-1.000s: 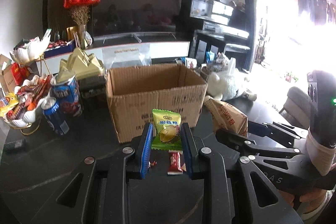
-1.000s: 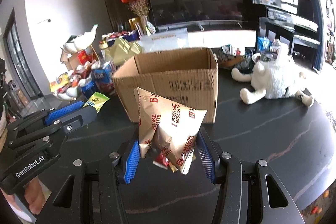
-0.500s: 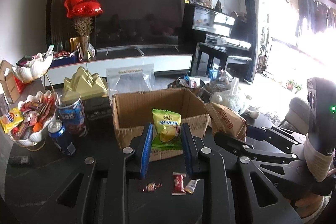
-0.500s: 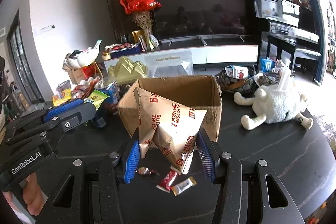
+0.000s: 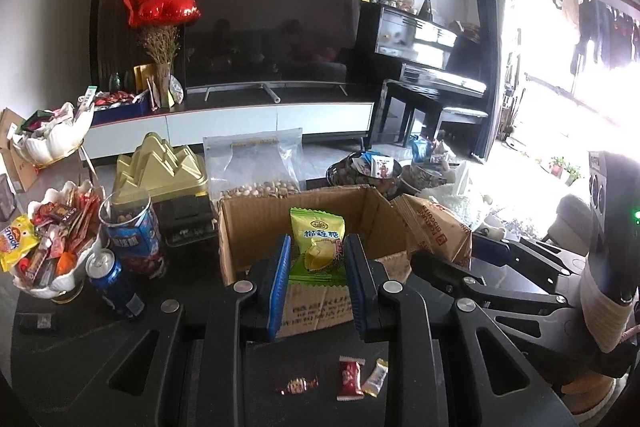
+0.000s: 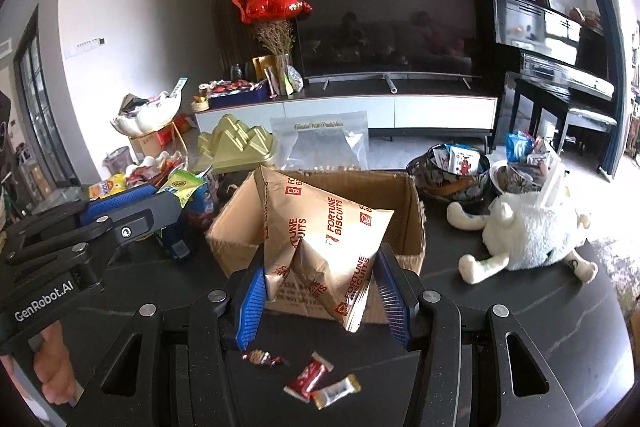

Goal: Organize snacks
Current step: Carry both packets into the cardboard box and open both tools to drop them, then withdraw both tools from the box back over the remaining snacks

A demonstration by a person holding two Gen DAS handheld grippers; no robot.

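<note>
Carrying both over the cardboard box point(image 5: 316, 227) — left gripper point(image 5: 316, 279) pinching green candy packet point(image 5: 318, 243), right gripper point(image 6: 320, 301) clamping biscuit bag point(image 6: 320, 227) — better clear the rim before letting go.

Both wrist cameras tilt down over the cardboard box point(image 5: 304, 223) point(image 6: 412, 211) at 12 o'clock, close by, sharing it.
</note>
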